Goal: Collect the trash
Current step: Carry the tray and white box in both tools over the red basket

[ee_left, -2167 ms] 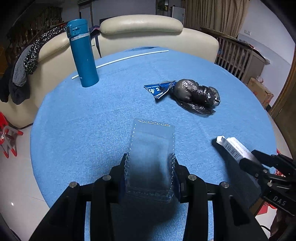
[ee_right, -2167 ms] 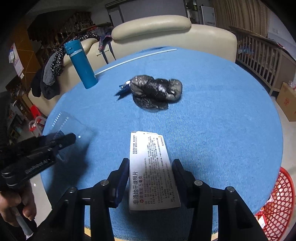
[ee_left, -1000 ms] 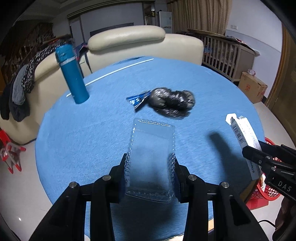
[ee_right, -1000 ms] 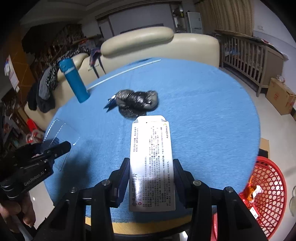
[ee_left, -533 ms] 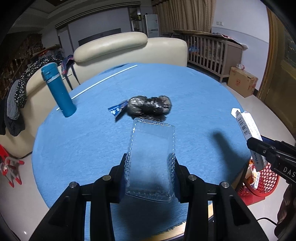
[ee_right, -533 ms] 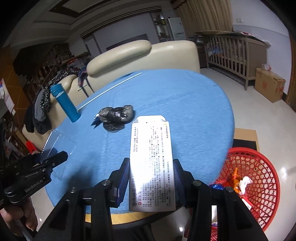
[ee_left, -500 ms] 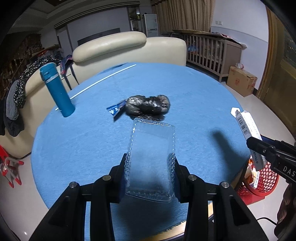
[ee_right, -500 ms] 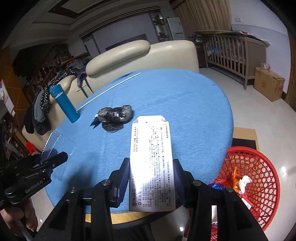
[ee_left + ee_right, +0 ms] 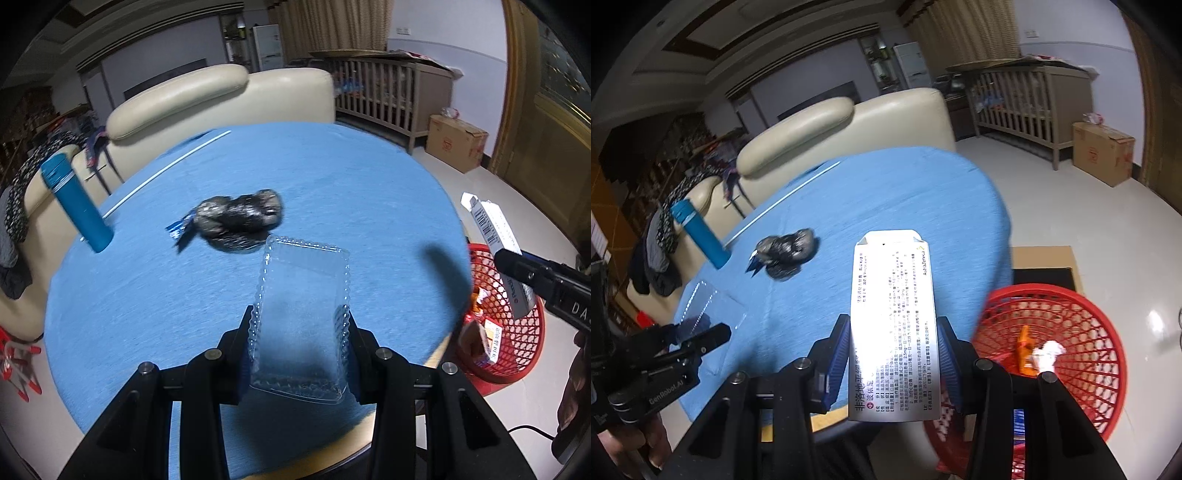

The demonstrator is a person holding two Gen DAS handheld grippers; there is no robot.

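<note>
Round blue-clothed table (image 9: 332, 166), left gripper (image 9: 300, 325) clamped on clear plastic clamshell tray (image 9: 301, 317), right gripper (image 9: 894, 354) clamped on white medicine box (image 9: 894, 325), red mesh basket (image 9: 1082, 321) at 4 o'clock on floor, black crumpled bag (image 9: 240, 218) at table centre

red basket (image 9: 1071, 332) mouth open from above; table edge (image 9: 1004, 236) just beside its left rim
</note>
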